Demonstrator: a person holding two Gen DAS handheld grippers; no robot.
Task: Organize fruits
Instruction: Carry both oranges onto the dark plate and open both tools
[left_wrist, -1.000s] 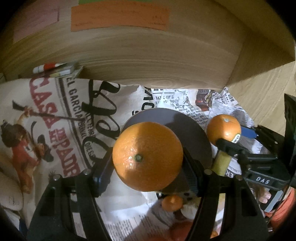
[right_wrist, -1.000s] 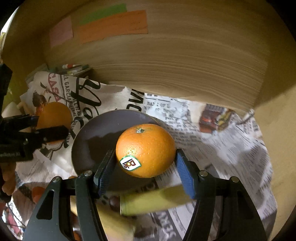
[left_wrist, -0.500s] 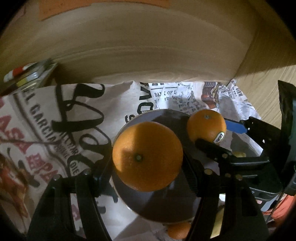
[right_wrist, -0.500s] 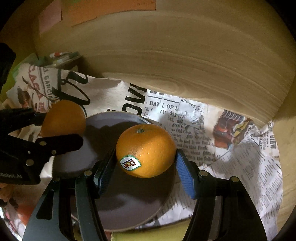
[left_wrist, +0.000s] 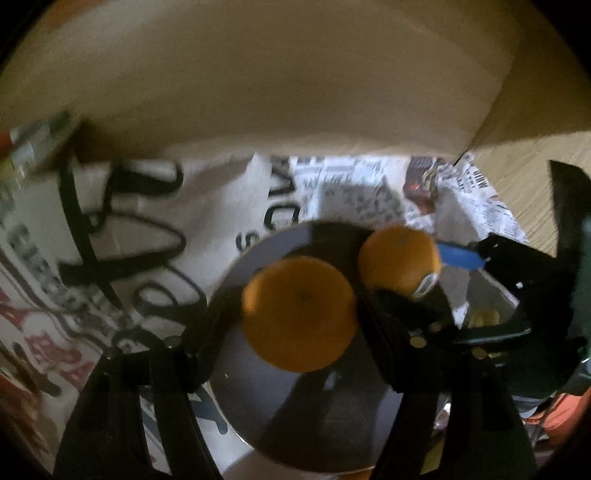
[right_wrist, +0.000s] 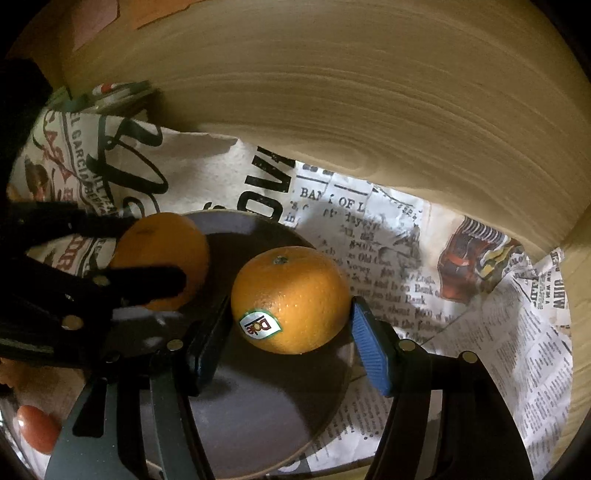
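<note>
My left gripper (left_wrist: 295, 314) is shut on a plain orange (left_wrist: 299, 314) and holds it over the left part of a dark round plate (left_wrist: 258, 402). My right gripper (right_wrist: 291, 328) is shut on an orange with a Dole sticker (right_wrist: 291, 302), just above the same plate (right_wrist: 258, 413). In the left wrist view the stickered orange (left_wrist: 399, 258) sits right of mine, between the right gripper's blue pads. In the right wrist view the plain orange (right_wrist: 166, 254) sits at the left in the left gripper's black fingers (right_wrist: 144, 277). The two oranges are close, side by side.
Printed newspaper (right_wrist: 461, 295) covers the surface under the plate. A wooden wall (right_wrist: 332, 92) curves behind, with a small can (right_wrist: 118, 96) at its left foot. A red fruit (right_wrist: 37, 428) lies at the lower left. Bare wood (left_wrist: 546, 177) lies to the right.
Both grippers have moved forward and down over the plate with their oranges. The oranges now sit lower and closer to the plate. The left wrist view is blurred from motion.
</note>
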